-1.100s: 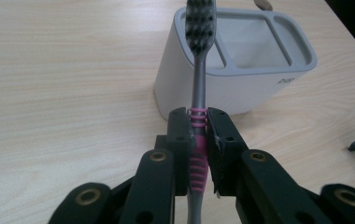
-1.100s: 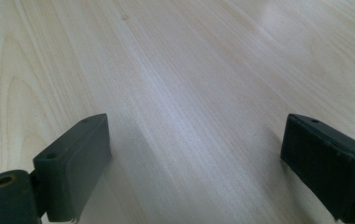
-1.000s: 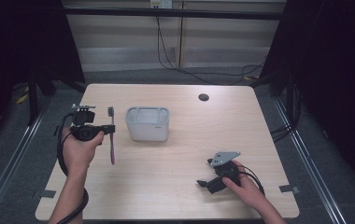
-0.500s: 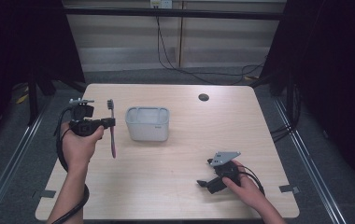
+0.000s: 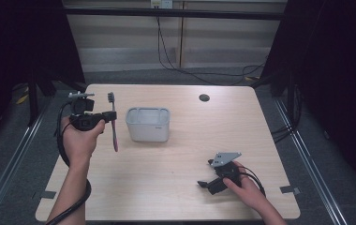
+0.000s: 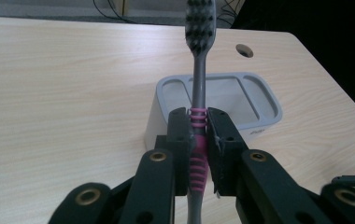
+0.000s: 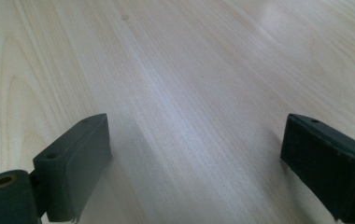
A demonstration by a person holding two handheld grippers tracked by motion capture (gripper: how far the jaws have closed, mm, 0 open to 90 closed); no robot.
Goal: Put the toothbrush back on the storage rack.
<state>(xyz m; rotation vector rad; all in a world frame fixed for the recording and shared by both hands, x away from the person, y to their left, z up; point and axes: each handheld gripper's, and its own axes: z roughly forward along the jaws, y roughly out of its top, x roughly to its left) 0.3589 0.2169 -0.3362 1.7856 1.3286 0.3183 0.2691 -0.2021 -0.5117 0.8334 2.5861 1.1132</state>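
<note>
Toothbrush (image 6: 199, 60) handle end cut off below left gripper (image 6: 199, 123), pinched at pink grip; lifted higher than before, grey holder (image 6: 259, 100) just ahead.

Not much to be read here, honestly. A small dark mark is printed low on the front wall of the grey container (image 5: 148, 125) — and glimpsed again in the left gripper view (image 6: 258, 132) — but it is too tiny and blurred to be made out. No other lettering, brand or number can be read.
</note>
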